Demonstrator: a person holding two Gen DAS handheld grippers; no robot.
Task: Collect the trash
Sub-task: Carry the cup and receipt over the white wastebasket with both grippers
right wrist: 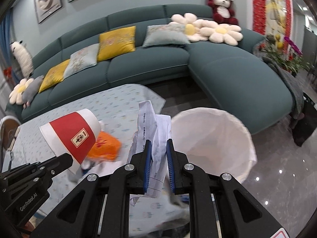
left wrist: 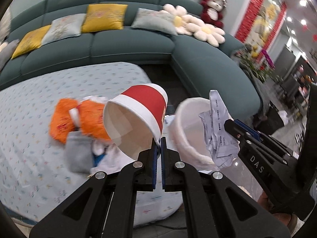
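My left gripper point(left wrist: 158, 141) is shut on the rim of a red and white paper cup point(left wrist: 138, 117), held tilted in the air above the table; the cup also shows in the right wrist view point(right wrist: 73, 136). My right gripper point(right wrist: 158, 144) is shut on a crumpled printed paper point(right wrist: 156, 134), just left of the white lined trash bin point(right wrist: 214, 140). In the left wrist view the paper point(left wrist: 218, 136) hangs over the bin point(left wrist: 190, 127), with the right gripper point(left wrist: 235, 130) beside it.
A low table with a pale patterned cloth point(left wrist: 59, 91) carries an orange snack bag point(left wrist: 79, 121) and a grey cloth item point(left wrist: 79, 154). A teal sofa point(right wrist: 158, 65) with cushions curves behind. The glossy floor point(right wrist: 277, 178) lies to the right.
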